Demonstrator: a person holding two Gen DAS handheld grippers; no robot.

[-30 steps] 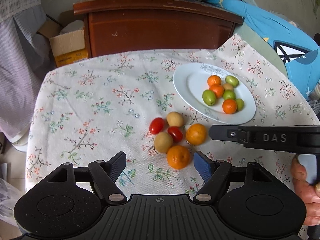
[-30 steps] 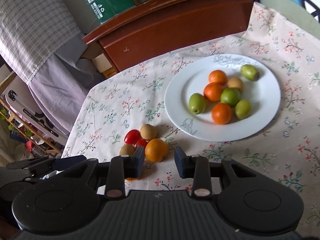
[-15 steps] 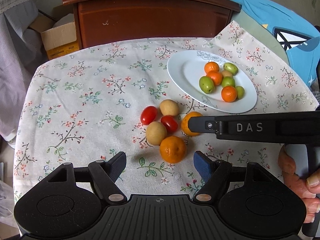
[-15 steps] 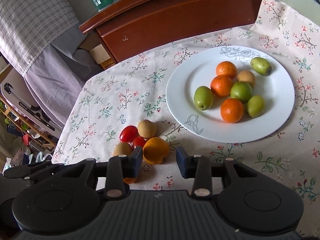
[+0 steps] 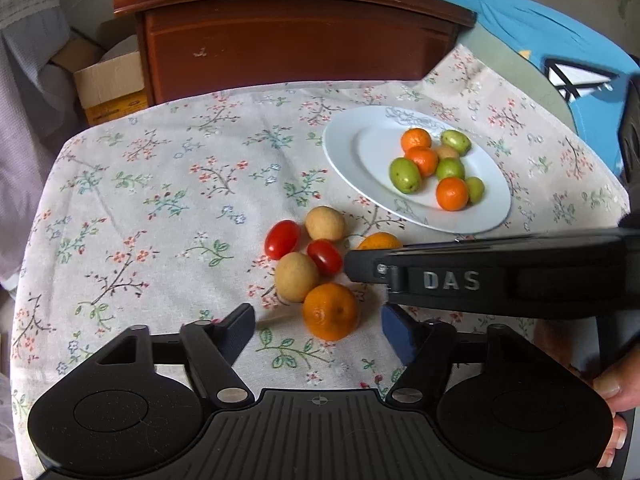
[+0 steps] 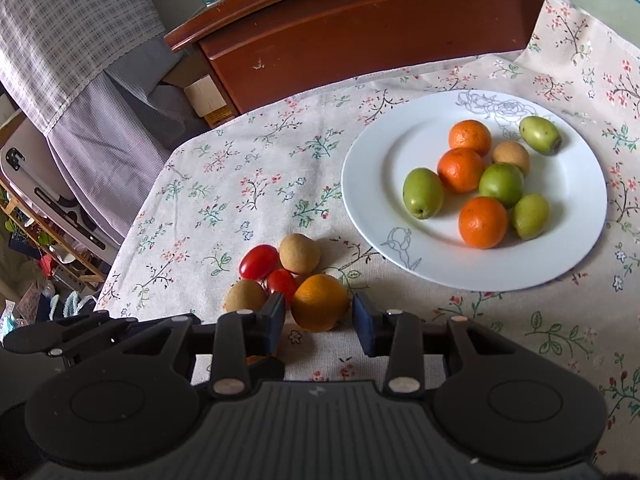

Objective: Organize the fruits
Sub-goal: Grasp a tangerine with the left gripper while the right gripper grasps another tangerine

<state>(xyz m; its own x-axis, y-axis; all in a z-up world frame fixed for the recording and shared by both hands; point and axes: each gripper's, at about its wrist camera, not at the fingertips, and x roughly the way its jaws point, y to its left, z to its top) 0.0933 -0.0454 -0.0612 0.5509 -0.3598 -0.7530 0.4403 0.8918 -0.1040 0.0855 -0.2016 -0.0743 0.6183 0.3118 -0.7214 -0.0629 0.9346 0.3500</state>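
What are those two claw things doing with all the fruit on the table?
A person is sorting fruit with a claw in each hand. The white plate already holds oranges and green fruits. A small pile waits on the flowery cloth. The left claw has just been closing around one orange but its pads aren't touching it. The right claw sits open around another orange, also not squeezing.

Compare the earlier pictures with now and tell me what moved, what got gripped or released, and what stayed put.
Both grippers came down toward the loose fruit. The left gripper has just been closing its jaws around the near orange, pads not yet touching. The right gripper straddles the other loose orange without visibly gripping it. Nothing was grasped or released. The tomatoes, the tan fruits and the plate with its fruit stayed put.
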